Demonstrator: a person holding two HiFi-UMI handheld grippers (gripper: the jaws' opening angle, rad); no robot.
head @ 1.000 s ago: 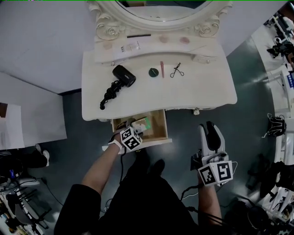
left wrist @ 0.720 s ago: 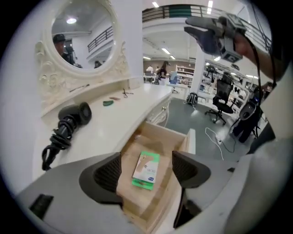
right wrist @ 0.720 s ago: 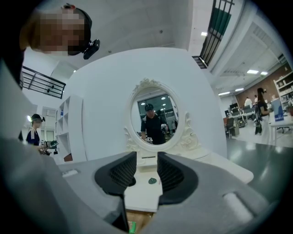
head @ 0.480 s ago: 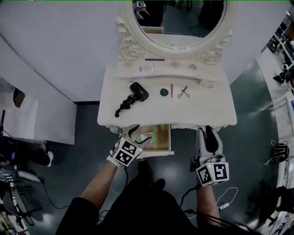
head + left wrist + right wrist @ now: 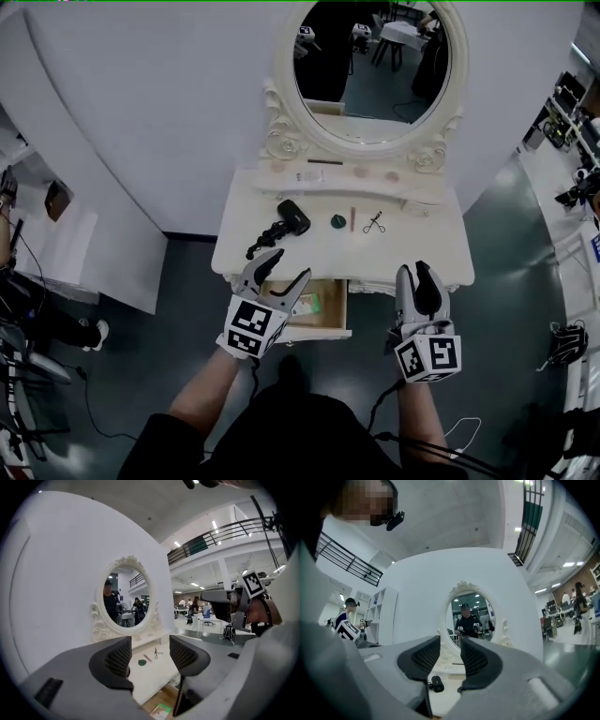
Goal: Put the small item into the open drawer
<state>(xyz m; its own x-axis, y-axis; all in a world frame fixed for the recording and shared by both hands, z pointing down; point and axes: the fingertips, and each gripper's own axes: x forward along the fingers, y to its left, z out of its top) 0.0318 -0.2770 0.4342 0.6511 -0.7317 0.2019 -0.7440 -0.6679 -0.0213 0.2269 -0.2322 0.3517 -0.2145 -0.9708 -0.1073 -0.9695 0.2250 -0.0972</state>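
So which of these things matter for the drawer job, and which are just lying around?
Job: open drawer, small green item inside it.
Lying about: hair dryer, round green lid, pink stick, eyelash curler, mirror.

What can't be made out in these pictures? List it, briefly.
- Open wooden drawer: head view, left part hidden by the left gripper.
- Green-and-white flat packet in it: print too small; left gripper view cuts it at the bottom edge.
- Pale round items on the white dresser's shelf: too small.
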